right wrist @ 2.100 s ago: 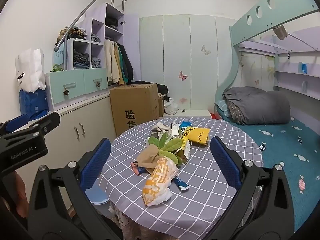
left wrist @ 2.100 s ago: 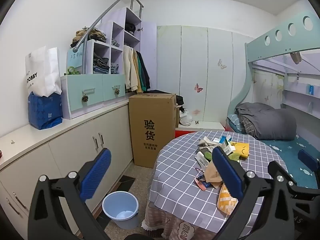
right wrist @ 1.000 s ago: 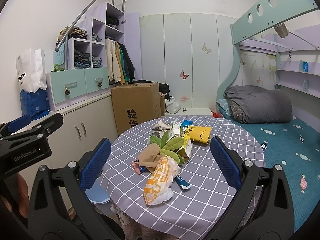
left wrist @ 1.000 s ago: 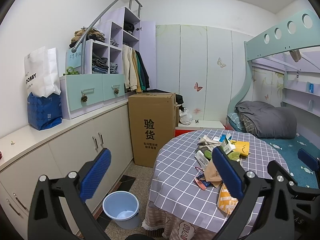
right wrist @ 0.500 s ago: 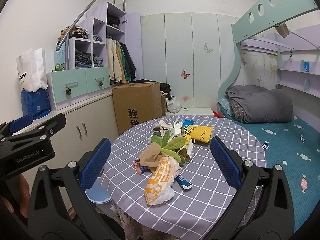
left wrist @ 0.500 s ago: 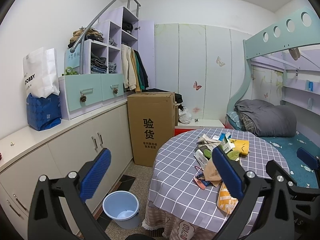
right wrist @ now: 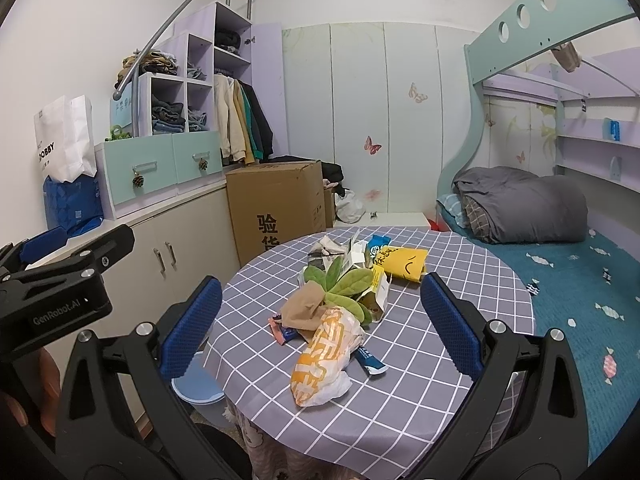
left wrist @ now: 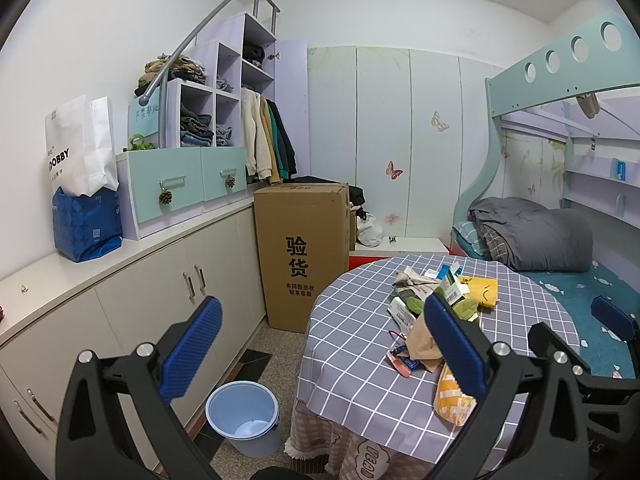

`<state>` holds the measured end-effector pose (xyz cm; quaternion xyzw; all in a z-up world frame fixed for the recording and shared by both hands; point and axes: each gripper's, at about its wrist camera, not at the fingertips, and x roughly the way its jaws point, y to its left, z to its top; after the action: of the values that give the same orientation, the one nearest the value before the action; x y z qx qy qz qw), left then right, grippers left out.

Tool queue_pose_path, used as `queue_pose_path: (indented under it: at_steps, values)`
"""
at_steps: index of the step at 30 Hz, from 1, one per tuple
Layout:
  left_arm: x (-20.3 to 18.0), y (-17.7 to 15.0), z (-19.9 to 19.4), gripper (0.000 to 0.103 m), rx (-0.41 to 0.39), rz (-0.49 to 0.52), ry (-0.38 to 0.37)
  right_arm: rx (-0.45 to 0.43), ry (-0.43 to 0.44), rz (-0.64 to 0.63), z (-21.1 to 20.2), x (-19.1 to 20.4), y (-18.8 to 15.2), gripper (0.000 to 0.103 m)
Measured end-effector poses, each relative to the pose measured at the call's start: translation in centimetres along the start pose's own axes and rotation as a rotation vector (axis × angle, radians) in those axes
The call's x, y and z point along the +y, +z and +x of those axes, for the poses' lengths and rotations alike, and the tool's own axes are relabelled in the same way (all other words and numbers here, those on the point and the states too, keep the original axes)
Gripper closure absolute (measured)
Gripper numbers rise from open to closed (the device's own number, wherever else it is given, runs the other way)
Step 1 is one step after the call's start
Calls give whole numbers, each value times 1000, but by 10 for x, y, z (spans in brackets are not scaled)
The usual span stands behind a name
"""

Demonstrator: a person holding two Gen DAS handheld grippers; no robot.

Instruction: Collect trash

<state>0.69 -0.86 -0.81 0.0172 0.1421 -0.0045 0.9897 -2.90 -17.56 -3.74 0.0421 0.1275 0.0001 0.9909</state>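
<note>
At the centre of the right wrist frame, a heap of trash [right wrist: 340, 300] lies on the round checked desk [right wrist: 440, 408]: an orange-and-white wrapper [right wrist: 324, 360] nearest the lens, a brown paper bag [right wrist: 302, 312], green leaves [right wrist: 348, 282] and a yellow packet [right wrist: 402, 265] behind. The right hand-held gripper [right wrist: 318, 330] is spread wide and holds nothing, its blue pads framing the heap. At the lower left of the left wrist frame, a light blue bucket [left wrist: 243, 416] stands on the floor beside the desk. The left hand-held gripper [left wrist: 322, 350] also gapes wide, gripping nothing. A cardboard box [left wrist: 302, 256] stands behind.
</note>
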Motion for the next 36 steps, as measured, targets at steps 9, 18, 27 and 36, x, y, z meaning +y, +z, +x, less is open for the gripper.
queue_pose_path:
  at_steps: [9, 18, 27, 36]
  values:
    - [-1, -1, -1, 4, 3, 3, 0, 4, 5, 6, 2, 0, -3, 6]
    - [-2, -3, 0, 4, 7, 7, 0, 9, 7, 8, 2, -3, -6, 6]
    - [-2, -5, 1, 4, 12, 10, -1, 17, 13, 13, 1, -4, -11, 6]
    - [-3, -6, 1, 4, 16, 15, 0, 23, 14, 17, 2, -5, -13, 6]
